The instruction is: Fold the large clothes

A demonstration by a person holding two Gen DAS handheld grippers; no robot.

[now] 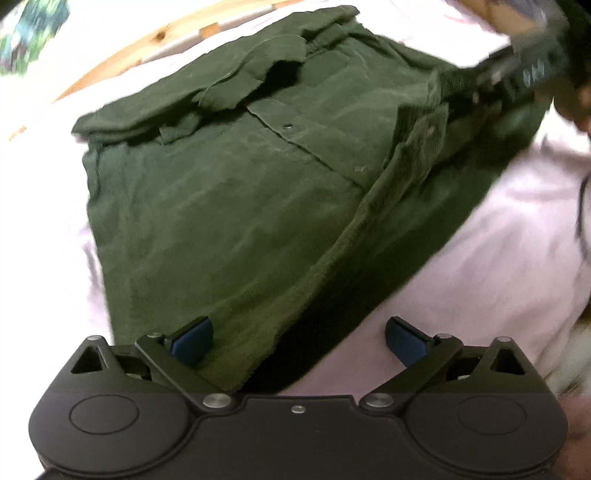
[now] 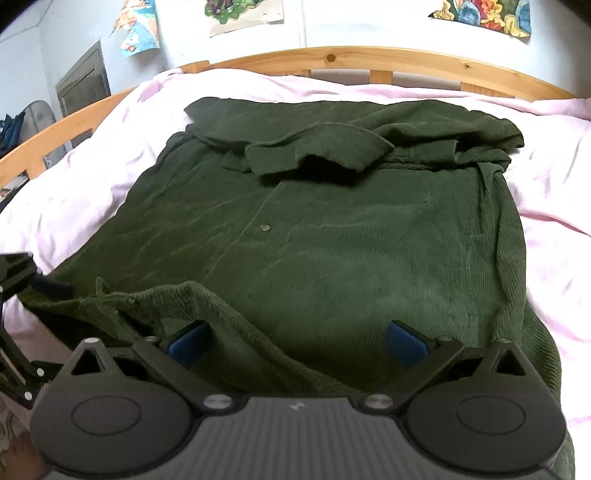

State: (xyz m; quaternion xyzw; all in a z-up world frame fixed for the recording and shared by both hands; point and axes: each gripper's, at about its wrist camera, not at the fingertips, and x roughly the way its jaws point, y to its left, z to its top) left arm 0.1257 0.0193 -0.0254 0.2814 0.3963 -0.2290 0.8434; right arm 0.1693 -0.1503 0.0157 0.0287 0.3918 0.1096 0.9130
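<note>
A dark green corduroy shirt [image 1: 236,192] lies spread on a pale pink bed sheet [image 1: 498,229], collar at the far end, snap buttons down its front. Its near right edge is lifted into a fold. My left gripper [image 1: 299,341] is open, its blue pads on either side of the shirt's near hem corner. The right gripper [image 1: 524,70] shows blurred at the top right of the left wrist view. In the right wrist view the shirt [image 2: 332,240] fills the middle, with a turned-over flap at the near left. My right gripper [image 2: 299,341] is open over the near hem. The left gripper [image 2: 18,273] shows at the left edge.
A wooden bed frame [image 2: 369,55] runs along the far side of the bed, with a pale wall and coloured pictures [image 2: 484,14] behind it. The pink sheet [image 2: 554,229] extends on both sides of the shirt. A dark panel [image 2: 83,85] stands at the far left.
</note>
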